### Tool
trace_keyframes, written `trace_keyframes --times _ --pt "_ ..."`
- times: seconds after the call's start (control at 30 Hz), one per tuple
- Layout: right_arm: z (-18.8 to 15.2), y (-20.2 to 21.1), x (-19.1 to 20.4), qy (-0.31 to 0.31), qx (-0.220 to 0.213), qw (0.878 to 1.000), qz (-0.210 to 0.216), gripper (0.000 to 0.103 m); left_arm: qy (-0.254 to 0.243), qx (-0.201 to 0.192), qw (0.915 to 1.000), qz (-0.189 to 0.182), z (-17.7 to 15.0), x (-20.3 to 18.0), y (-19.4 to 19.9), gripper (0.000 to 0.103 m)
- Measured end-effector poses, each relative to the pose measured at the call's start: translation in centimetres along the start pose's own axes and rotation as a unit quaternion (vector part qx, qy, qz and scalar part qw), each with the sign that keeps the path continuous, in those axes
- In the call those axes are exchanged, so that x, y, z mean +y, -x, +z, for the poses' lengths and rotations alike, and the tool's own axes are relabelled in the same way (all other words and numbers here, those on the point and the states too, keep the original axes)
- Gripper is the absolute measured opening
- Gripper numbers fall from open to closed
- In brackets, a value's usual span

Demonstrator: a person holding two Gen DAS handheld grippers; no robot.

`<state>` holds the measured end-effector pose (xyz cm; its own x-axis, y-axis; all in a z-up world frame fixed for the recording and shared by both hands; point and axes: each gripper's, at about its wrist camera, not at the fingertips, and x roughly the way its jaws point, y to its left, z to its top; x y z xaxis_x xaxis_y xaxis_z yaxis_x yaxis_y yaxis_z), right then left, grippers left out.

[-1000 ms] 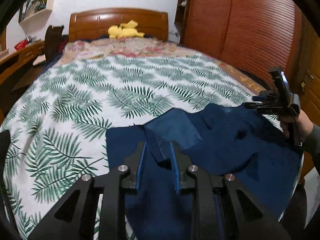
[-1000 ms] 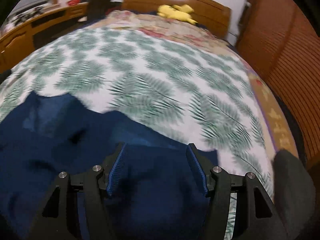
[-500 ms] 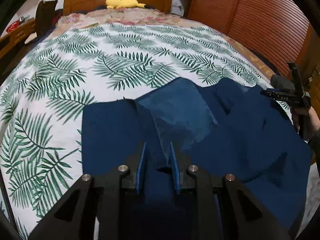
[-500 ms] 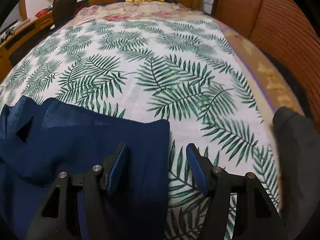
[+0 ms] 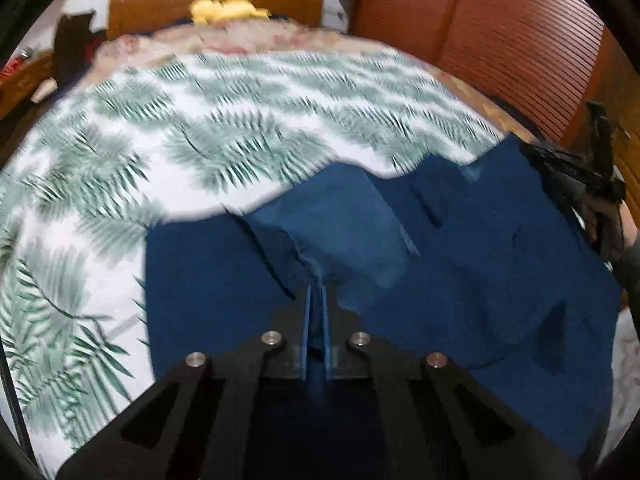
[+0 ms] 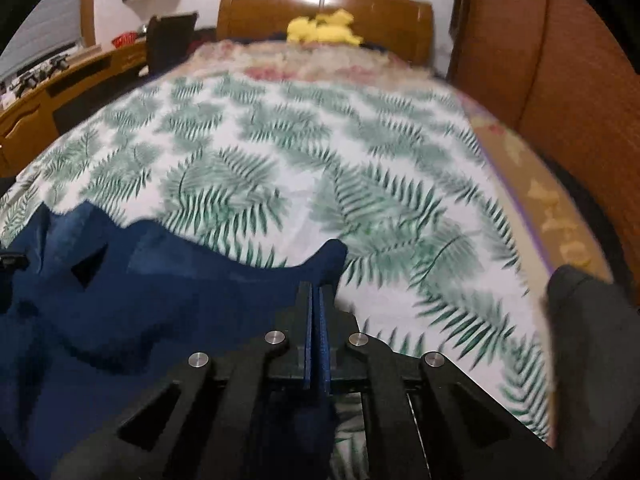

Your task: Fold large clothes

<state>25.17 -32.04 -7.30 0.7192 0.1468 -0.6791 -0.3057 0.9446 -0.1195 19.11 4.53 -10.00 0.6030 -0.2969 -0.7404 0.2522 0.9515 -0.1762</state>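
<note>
Left wrist view: the left gripper point(image 5: 316, 300) has just been closing, and its blue pads now pinch a raised fold of the dark blue garment point(image 5: 460, 280).
Garment: it lies spread over the near part of the bed, on the leaf-print bedspread point(image 5: 200, 140); a paler inner panel shows in its middle, and its far edge is wavy.
Right gripper from the left: it point(image 5: 568, 164) appears at the right edge of the left wrist view, at the garment's far right corner, with a hand point(image 5: 628, 240) behind it; its jaws cannot be read from here.
Right wrist view: the right gripper point(image 6: 318, 300) has also just been closing; its pads stand pressed together on the right edge of the garment point(image 6: 140, 300), with cloth running between them and a corner poking up just beyond the tips.
Bed: a wooden headboard point(image 6: 324, 12) stands at the far end, with a yellow soft toy point(image 6: 324, 32) in front of it.
Surroundings: a reddish wooden wardrobe point(image 5: 500, 28) is to the right of the bed and a wooden desk point(image 6: 60, 88) to the left.
Sharpness: both views are blurred.
</note>
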Motion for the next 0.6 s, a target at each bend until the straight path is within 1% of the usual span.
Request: trace_keyframes --times 0.13,0.17,0.23,0.3,0.33,0.4,0.47,0.53,0.6 --pt "1.1 0.9 -1.1 -0.009 -0.033 0.999 -0.033 0.000 0.029 -0.059 0.9976 0.024 1.5 1.2 2.2 0.001" --pt "1.3 1.0 -1.3 -0.010 -0.036 0.999 -0.037 0.000 0.038 -0.070 0.9966 0.023 1.9 1.6 2.7 0.001" --pt "1.9 1.0 -1.6 -0.012 -0.044 0.998 -0.051 0.000 0.046 -0.083 0.9951 0.025 2.7 2.2 3.5 0.002" --pt "2.4 0.9 -1.9 -0.018 -0.049 0.996 -0.066 0.000 0.055 -0.090 0.9941 0.027 3.2 2.6 3.7 0.005" --pt "2.7 0.7 -2.1 -0.023 -0.049 0.996 -0.075 0.000 0.063 -0.092 0.9934 0.029 3.4 2.9 3.9 0.005" --pt "3.0 -0.2 -2.5 -0.034 -0.033 0.994 -0.101 0.000 0.074 -0.089 0.9923 0.044 3.5 3.3 4.0 0.006" --pt "2.8 -1.6 -2.9 -0.038 -0.008 0.992 -0.116 0.000 0.075 -0.093 0.9922 0.034 3.3 3.5 4.5 0.007" --pt "2.4 -3.1 -3.4 -0.044 0.022 0.991 -0.121 0.000 0.073 -0.095 0.9922 0.033 3.1 3.4 5.0 0.008" --pt "1.9 -3.5 -3.5 -0.045 0.033 0.989 -0.134 0.000 0.065 -0.096 0.9927 0.031 2.9 3.1 5.4 0.011"
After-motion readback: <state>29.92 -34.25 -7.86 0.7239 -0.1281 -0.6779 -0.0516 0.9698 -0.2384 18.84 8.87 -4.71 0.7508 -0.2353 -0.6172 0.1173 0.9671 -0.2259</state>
